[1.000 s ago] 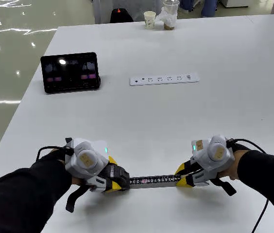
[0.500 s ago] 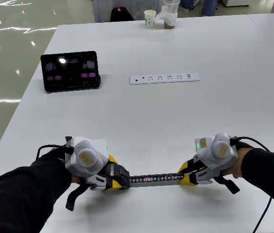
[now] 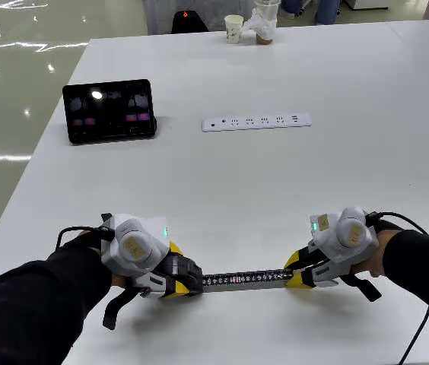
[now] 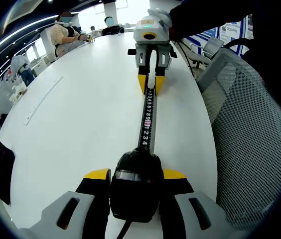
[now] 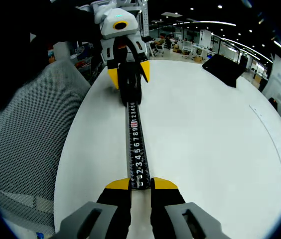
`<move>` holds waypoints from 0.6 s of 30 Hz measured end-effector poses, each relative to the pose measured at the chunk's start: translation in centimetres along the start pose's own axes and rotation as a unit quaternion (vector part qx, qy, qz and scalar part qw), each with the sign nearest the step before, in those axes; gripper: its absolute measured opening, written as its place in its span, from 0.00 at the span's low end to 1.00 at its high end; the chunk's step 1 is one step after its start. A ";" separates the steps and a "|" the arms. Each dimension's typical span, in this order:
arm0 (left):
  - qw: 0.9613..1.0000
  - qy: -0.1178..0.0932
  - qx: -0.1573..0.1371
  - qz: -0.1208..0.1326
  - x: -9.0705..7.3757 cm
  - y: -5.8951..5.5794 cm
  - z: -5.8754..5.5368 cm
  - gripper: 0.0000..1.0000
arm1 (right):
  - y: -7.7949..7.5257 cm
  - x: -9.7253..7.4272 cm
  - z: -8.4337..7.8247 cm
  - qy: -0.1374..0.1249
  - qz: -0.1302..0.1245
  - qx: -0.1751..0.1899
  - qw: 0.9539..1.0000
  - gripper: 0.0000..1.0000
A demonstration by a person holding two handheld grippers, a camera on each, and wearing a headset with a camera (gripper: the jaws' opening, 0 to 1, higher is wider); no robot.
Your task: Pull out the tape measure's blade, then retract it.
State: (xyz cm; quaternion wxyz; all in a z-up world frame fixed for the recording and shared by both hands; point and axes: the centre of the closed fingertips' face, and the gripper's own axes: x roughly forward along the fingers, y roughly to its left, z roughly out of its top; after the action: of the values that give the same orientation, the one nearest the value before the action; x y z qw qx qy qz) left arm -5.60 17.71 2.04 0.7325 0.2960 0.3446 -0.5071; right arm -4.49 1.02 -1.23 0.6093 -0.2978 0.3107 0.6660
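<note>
1. The black, rounded tape measure case (image 3: 180,275) is held on the white desk (image 3: 275,190), close to its near edge and toward its left edge. It is clamped between the jaws of the left gripper (image 3: 173,275), which are closed against its sides.
2. The black metal blade with white numbers (image 3: 245,280) is stretched out of the case along the near edge. Its tip is pinched by the right gripper (image 3: 294,272), whose jaws are drawn almost together on it.
3. Compared with a second ago, more blade is exposed. The right gripper has been carried further toward the right edge, while the case has been kept in place. The pull-out is judged to be under way, and the retraction has not yet begun.
4. Bare desk is left toward the right edge for further pulling, but little margin is left at the near edge. The black rectangular tablet (image 3: 109,111) and the white power strip (image 3: 256,122) lie well apart, toward the far edge.
</note>
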 end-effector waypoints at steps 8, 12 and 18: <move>1.000 0.000 0.000 0.000 0.0 0.0 0.0 0.32 | -0.2 -0.4 -0.7 0.002 -0.003 0.003 1.000 0.11; 1.000 0.000 0.000 0.000 -0.1 -0.1 0.0 0.32 | -0.3 -0.5 -0.8 0.004 -0.003 0.003 1.000 0.11; 1.000 0.000 0.000 0.001 -0.1 -0.1 0.0 0.32 | -0.3 -0.8 -1.2 0.006 -0.004 0.007 1.000 0.11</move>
State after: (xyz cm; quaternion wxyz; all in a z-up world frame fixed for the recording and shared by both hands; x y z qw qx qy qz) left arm -5.67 17.71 2.12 0.7330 0.2960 0.3442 -0.5066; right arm -4.07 -0.41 -1.36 0.6123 -0.2987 0.3176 0.6596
